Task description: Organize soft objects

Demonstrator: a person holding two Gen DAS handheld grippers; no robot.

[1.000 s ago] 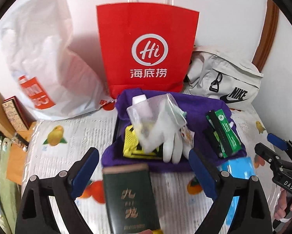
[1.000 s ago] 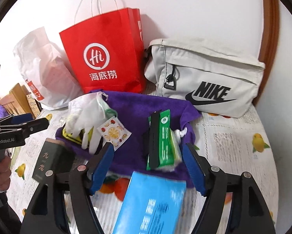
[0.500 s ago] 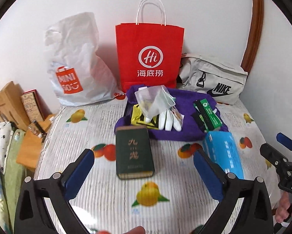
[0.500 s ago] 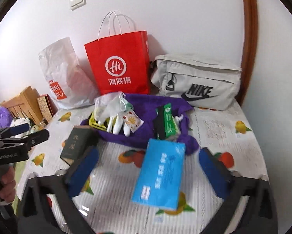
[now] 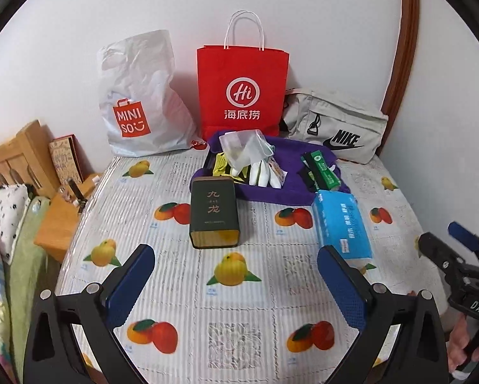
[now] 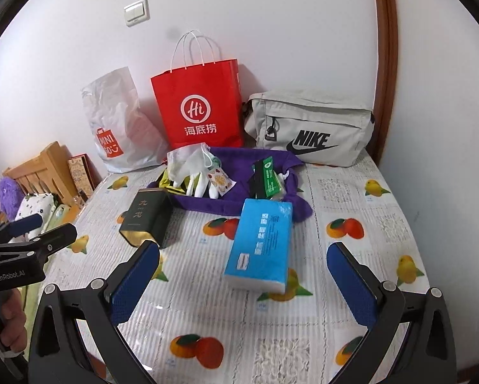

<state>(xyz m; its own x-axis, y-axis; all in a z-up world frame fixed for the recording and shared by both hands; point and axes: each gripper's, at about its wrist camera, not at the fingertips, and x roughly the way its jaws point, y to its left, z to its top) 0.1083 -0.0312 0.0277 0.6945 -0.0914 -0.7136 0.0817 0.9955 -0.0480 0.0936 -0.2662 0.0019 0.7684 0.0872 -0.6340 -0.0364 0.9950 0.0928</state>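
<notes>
A purple cloth (image 5: 290,156) (image 6: 239,160) lies at the back of the table with white gloves (image 5: 261,172) (image 6: 201,185), a clear plastic bag (image 5: 239,147), a yellow item (image 5: 220,163) and a green-black pack (image 5: 322,172) (image 6: 268,179) on it. A blue tissue pack (image 5: 341,220) (image 6: 261,243) and a dark green tin (image 5: 213,211) (image 6: 146,217) lie in front of it. My left gripper (image 5: 236,278) and right gripper (image 6: 242,275) are both open and empty, above the near table.
A red paper bag (image 5: 242,92) (image 6: 201,108), a white Miniso bag (image 5: 137,108) (image 6: 117,128) and a grey Nike bag (image 5: 335,128) (image 6: 309,128) stand against the wall. The table (image 5: 239,304) has a fruit-print cover. Wooden furniture (image 5: 18,156) and bedding (image 5: 5,204) are at left.
Both grippers have pulled back and up from the table. The tin, tissue pack and purple cloth now look smaller and farther away. Both stay open.
</notes>
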